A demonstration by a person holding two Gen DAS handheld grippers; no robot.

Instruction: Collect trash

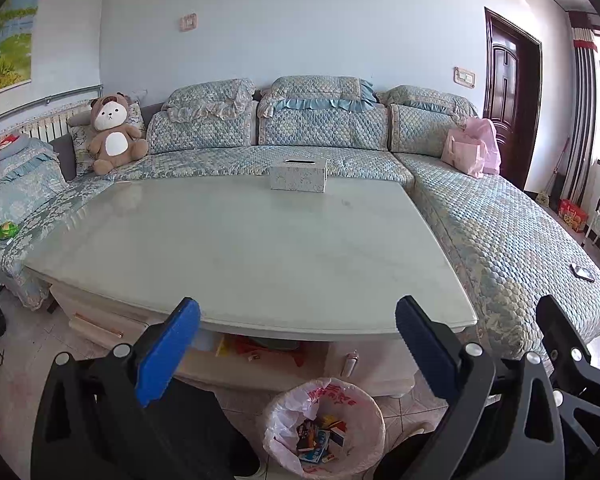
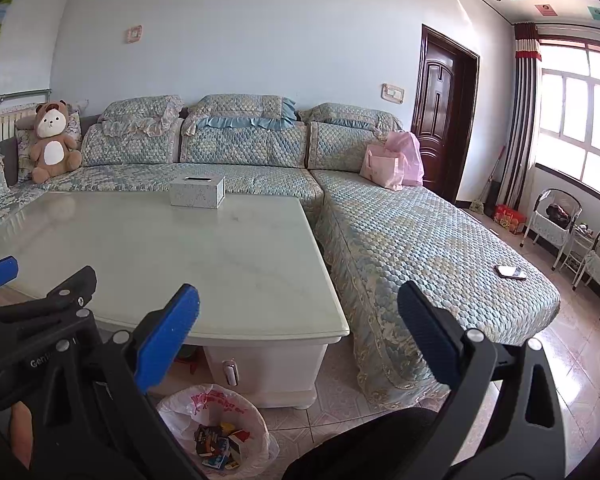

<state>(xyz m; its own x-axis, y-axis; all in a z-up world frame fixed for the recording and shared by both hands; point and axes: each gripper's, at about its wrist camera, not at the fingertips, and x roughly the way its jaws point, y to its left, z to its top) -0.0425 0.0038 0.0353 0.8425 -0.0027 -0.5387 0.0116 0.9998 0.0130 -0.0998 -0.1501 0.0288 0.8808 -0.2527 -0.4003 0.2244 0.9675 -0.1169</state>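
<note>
Start at your far left: a green crumpled thing [image 1: 6, 230] lies on the sofa [image 1: 204, 160] seat near the armrest. It may be a wrapper, though it is too small to be sure. Beside it in the corner sits a teddy bear [image 1: 114, 134], propped against a cushion so it stays upright.

Moving right, the pale surface [image 1: 236, 248] carries only a tissue box [image 1: 298, 175], set at the far edge close to the sofa where a seated person could reach it. No scrap shows on the top.

Your left claw [image 1: 296, 344] hangs above the near edge of the surface with its blue pads spread wide and nothing between them. Directly below, on the floor just in front of the surface, stands the trash bin [image 1: 324, 428], lined with a pink-printed bag. The trash, small colourful boxes and wrappers [image 1: 320, 438], already lies in its bottom. The bin's spot, tucked against the near edge, puts it under both of your hands for a short drop.

Your right claw [image 2: 298, 342] is likewise wide and empty, held just beside the left one at about the same height, over the surface's right corner.

Further right, a pink bag [image 2: 384, 168] leans on the sofa back and a phone-like object [image 2: 511, 271] rests on the long seat; neither reads as trash. I judge the collecting is nearly or fully done, bar that green thing.
</note>
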